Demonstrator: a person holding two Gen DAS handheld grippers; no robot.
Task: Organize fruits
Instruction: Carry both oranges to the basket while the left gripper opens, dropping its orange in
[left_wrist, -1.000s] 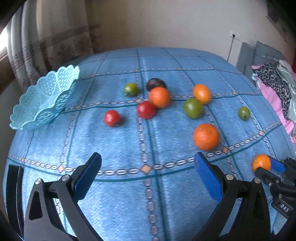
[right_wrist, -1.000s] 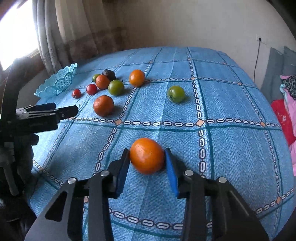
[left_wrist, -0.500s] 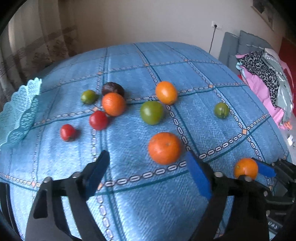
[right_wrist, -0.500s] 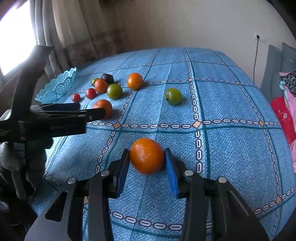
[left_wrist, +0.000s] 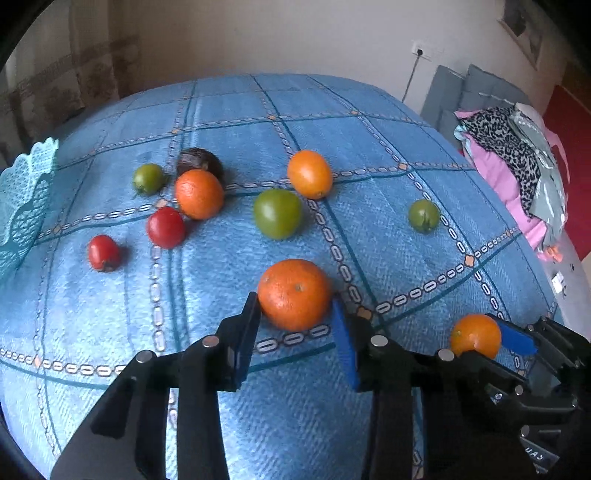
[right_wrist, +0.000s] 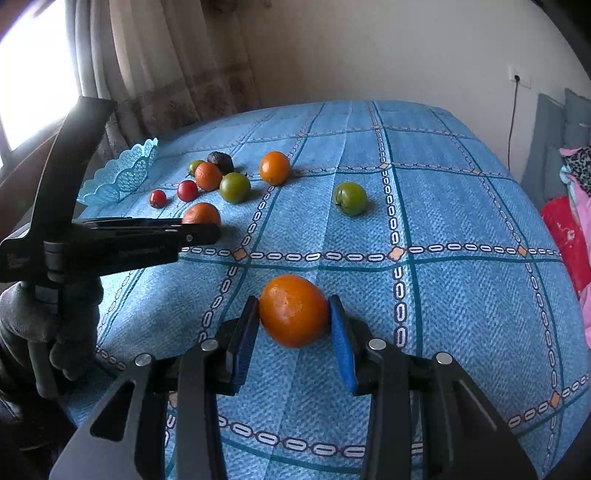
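- The right tongs (right_wrist: 293, 319) are closed on an orange (right_wrist: 293, 311), both blue pads pressed to its sides, near the front of the blue checked worktop (right_wrist: 461, 206).
- The left tongs (left_wrist: 295, 314) sit around a second, bigger orange (left_wrist: 294, 293). The left pad touches its side; the right pad is just beside it, and whether it touches cannot be told.
- In the left wrist view, the right tongs' orange shows at the lower right, well apart from the bigger one.
- Loose fruit lies further back: two red tomatoes (left_wrist: 104, 253), another orange (left_wrist: 199, 194) touching a dark brown fruit (left_wrist: 199, 162), a small green fruit (left_wrist: 148, 178), a large green fruit (left_wrist: 277, 213) just beside a fourth orange (left_wrist: 309, 173), and a lone green fruit (left_wrist: 423, 216) to the right.
- A light blue lattice basket (right_wrist: 120, 177) stands at the far left edge of the worktop, near the curtain (right_wrist: 155, 74).
- A gloved hand (right_wrist: 55, 325) grips the left handle.
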